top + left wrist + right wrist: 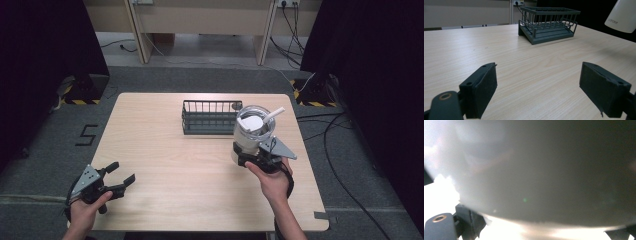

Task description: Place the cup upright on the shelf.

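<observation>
In the lower left of the high view the left gripper (124,178) sits near the table's (165,160) near-left corner, held in the person's left hand (85,212), its two jaws spread wide with nothing between them; its own view confirms this, the black pads (482,91) standing far apart at the bottom corners over bare wood. Moving toward the centre, a dark wire rack (210,117) stands on the far half of the table, just left of the jar, and it shows in the upper middle of the left gripper view (547,23). Right of centre, the right gripper (257,157) is clamped on the white base of a clear jar (252,131) with a white straw-like stick leaning out of its top; the jar seems lifted slightly above the tabletop, upright, beside the rack's right end. The right hand (272,182) grips the tool from below. In the right gripper view the jar's pale wall (536,170) is blurred and pressed close between the jaws
</observation>
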